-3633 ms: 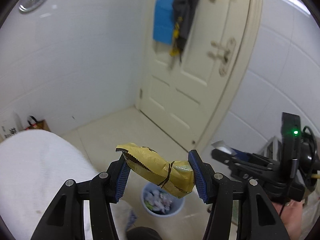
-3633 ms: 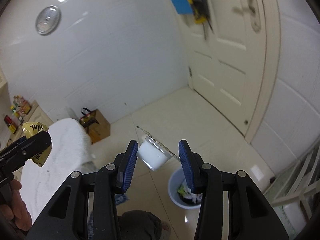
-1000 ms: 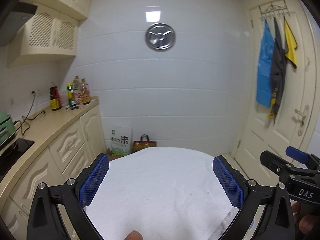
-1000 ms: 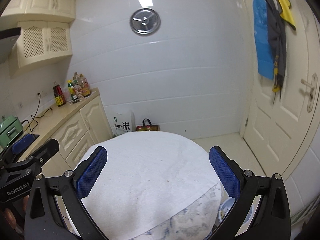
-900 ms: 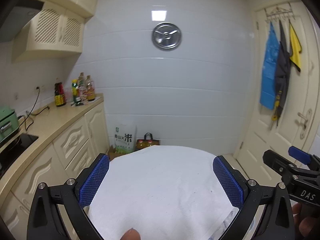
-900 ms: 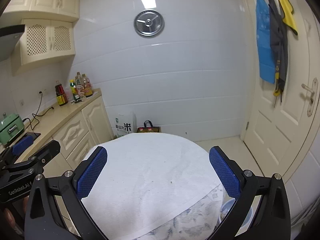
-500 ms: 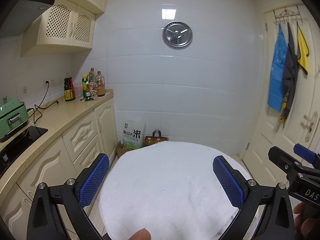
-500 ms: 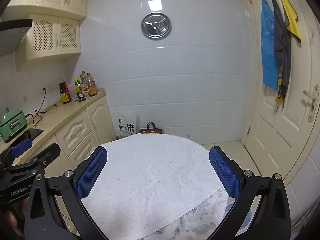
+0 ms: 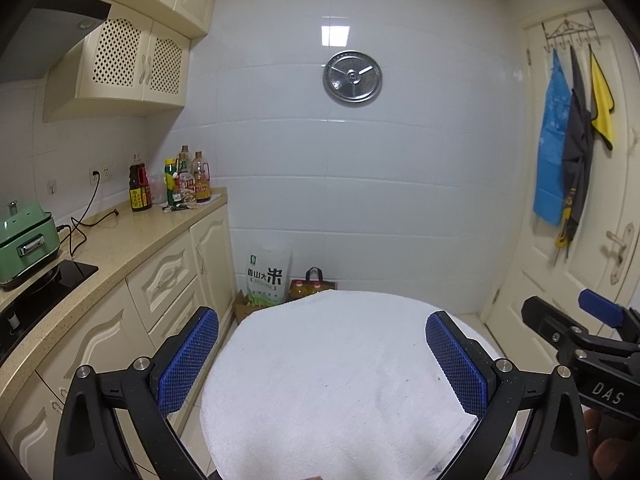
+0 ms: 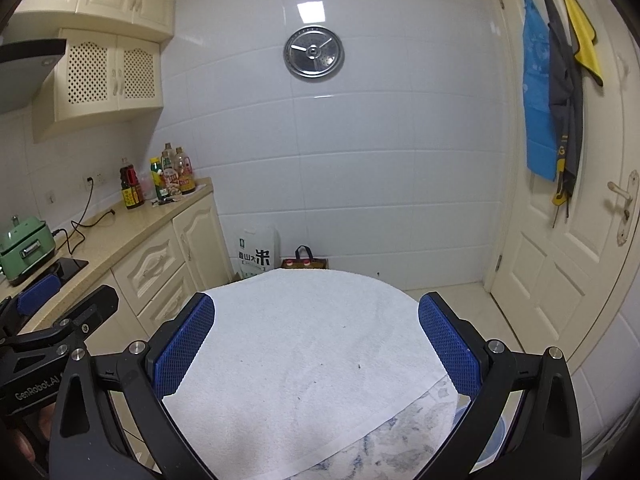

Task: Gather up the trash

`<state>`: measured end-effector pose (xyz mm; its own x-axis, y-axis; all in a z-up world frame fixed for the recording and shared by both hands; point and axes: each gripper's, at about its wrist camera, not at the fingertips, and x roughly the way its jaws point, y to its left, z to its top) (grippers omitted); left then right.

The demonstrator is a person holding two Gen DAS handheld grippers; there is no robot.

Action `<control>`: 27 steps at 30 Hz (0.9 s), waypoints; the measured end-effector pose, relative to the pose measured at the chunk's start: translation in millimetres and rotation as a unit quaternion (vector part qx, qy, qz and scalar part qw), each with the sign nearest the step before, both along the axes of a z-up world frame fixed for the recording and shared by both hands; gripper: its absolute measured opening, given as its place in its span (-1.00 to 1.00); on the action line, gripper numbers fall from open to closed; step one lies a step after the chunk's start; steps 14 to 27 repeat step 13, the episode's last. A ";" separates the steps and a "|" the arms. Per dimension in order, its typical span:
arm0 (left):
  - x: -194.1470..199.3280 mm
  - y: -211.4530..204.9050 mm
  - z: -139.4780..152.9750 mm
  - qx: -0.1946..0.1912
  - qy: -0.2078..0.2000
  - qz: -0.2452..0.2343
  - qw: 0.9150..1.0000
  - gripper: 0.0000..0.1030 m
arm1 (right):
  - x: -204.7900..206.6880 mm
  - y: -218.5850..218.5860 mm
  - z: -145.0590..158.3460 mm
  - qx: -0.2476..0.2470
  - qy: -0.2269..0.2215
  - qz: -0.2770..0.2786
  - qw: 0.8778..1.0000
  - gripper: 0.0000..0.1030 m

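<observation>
My left gripper (image 9: 322, 360) is open and empty above a round table covered with a white towel (image 9: 340, 368). My right gripper (image 10: 316, 344) is open and empty above the same towel (image 10: 304, 344). No trash lies on the towel. A sliver of the blue trash bin (image 10: 494, 436) shows below the table's right edge in the right wrist view. The right gripper also shows at the right edge of the left wrist view (image 9: 592, 336), and the left gripper at the left edge of the right wrist view (image 10: 56, 320).
A kitchen counter (image 9: 104, 248) with bottles (image 9: 176, 180), a green appliance (image 9: 24, 240) and a black hob runs along the left. A rice bag (image 9: 266, 276) and a carrier bag (image 9: 314, 284) stand by the tiled back wall. A cream door (image 10: 576, 240) with hanging cloths is at the right.
Both grippers held trash 3.6 s ago, a gold wrapper and a white cup, over the bin; now both are open and empty, level over the table. Over the last second the view tilted slightly.
</observation>
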<state>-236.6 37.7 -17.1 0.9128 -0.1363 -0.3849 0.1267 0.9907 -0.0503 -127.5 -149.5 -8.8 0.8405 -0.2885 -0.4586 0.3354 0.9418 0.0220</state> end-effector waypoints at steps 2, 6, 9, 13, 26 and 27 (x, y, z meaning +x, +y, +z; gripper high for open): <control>-2.8 -1.6 0.1 -0.002 -0.003 0.000 1.000 0.99 | 0.3 0.3 -0.2 0.000 0.000 -0.001 1.000 1.00; -8.1 -3.2 -3.0 -0.004 -0.005 0.000 1.000 0.99 | 1.8 0.8 -0.9 0.001 0.000 -0.002 1.000 1.00; -19.6 -11.4 -7.7 -0.006 -0.012 0.003 1.000 0.99 | 2.5 0.3 -1.4 0.002 0.001 -0.003 1.000 1.00; -27.2 -14.9 -10.9 -0.015 -0.020 0.005 1.000 0.99 | 2.7 -0.4 -1.8 0.002 0.002 -0.002 1.000 1.00; -27.2 -14.9 -10.9 -0.015 -0.020 0.005 1.000 0.99 | 2.7 -0.4 -1.8 0.002 0.002 -0.002 1.000 1.00; -27.2 -14.9 -10.9 -0.015 -0.020 0.005 1.000 0.99 | 2.7 -0.4 -1.8 0.002 0.002 -0.002 1.000 1.00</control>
